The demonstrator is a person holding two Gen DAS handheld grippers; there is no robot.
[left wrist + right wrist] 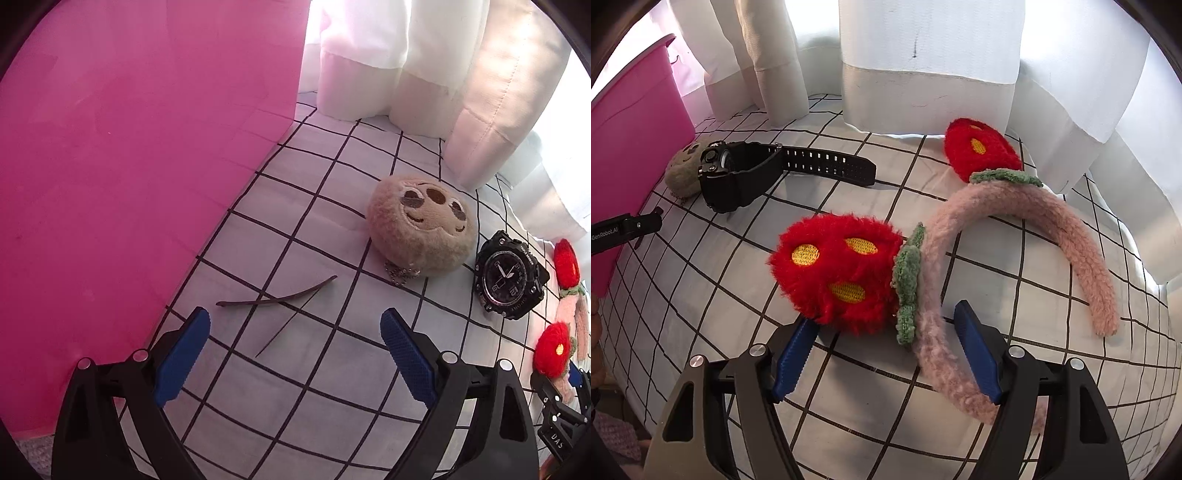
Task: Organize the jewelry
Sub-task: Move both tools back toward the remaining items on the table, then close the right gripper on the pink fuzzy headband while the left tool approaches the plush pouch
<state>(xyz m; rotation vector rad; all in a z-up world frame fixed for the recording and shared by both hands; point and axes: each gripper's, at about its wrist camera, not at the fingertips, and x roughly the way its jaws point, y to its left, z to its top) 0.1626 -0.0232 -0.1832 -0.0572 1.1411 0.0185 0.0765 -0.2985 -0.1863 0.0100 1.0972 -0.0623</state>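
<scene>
A thin brown hair clip (277,297) lies on the grid-patterned cloth just ahead of my open left gripper (295,325). A tan sloth plush keychain (419,230) and a black wristwatch (508,277) lie beyond it to the right; both also show in the right wrist view, keychain (681,170) and watch (746,173). A fluffy pink headband (1015,236) with two red flowers (842,269) lies on the cloth. My right gripper (886,332) is open, its fingers either side of the near flower and band, not closed on them.
A pink plastic bin (129,166) stands at the left, its wall also in the right wrist view (635,122). White curtains (923,66) hang along the back edge of the grid cloth (295,387). The left gripper's tip (628,229) shows at the left.
</scene>
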